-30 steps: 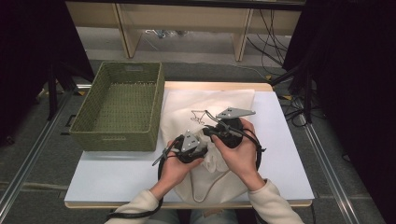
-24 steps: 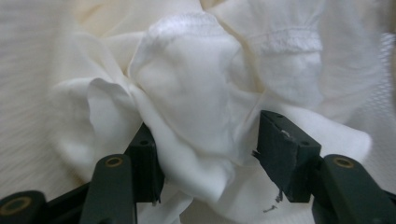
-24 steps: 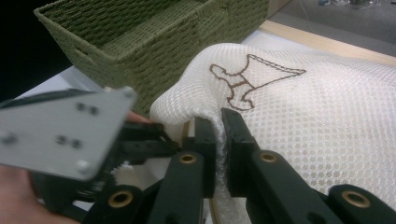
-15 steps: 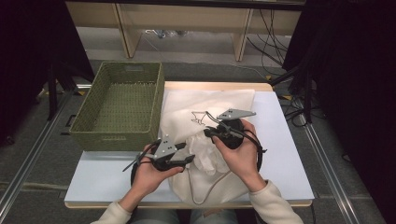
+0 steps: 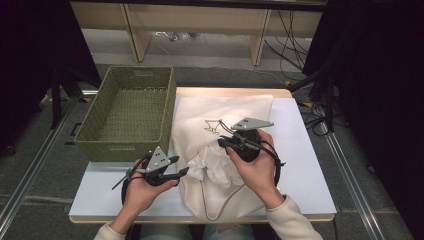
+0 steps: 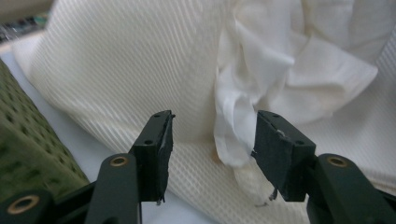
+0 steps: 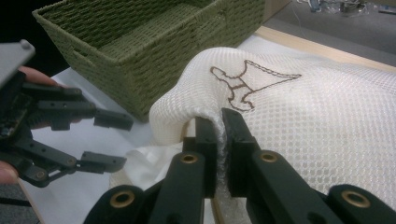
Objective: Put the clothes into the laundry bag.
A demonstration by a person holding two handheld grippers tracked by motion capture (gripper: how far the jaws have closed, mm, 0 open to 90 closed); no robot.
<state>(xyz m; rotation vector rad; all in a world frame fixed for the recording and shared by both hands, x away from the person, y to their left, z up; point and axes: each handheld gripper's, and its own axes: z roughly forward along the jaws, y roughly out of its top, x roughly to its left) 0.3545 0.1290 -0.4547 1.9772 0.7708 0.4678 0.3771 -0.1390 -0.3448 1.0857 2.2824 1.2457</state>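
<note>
Since a second ago my left gripper point(image 5: 181, 166) has drawn away from the right one toward the table's near-left, and its jaws have just been opening; they now stand half apart, with a fold of the white cloth point(image 6: 261, 88) hanging loosely between them, brushing one pad but not pinched. That white cloth point(image 5: 216, 165) spills out of the mouth of the mesh drawstring bag point(image 5: 227, 112), which lies at the middle of the white table point(image 5: 310, 175), with the green woven basket point(image 5: 125, 112) just beside it at about ten o'clock. My right gripper point(image 7: 220, 122) is clamped narrow on the bag's mesh rim, lifting it into a hump. As I judge it, the risk is that I pull left without a real pinch and the cloth slips back, or closing here catches the bag's mesh under the fold too. If the right grip lets go, the whole bag could drag toward the basket, and the drawstring point(image 5: 225, 205) at six o'clock might snag.
</note>
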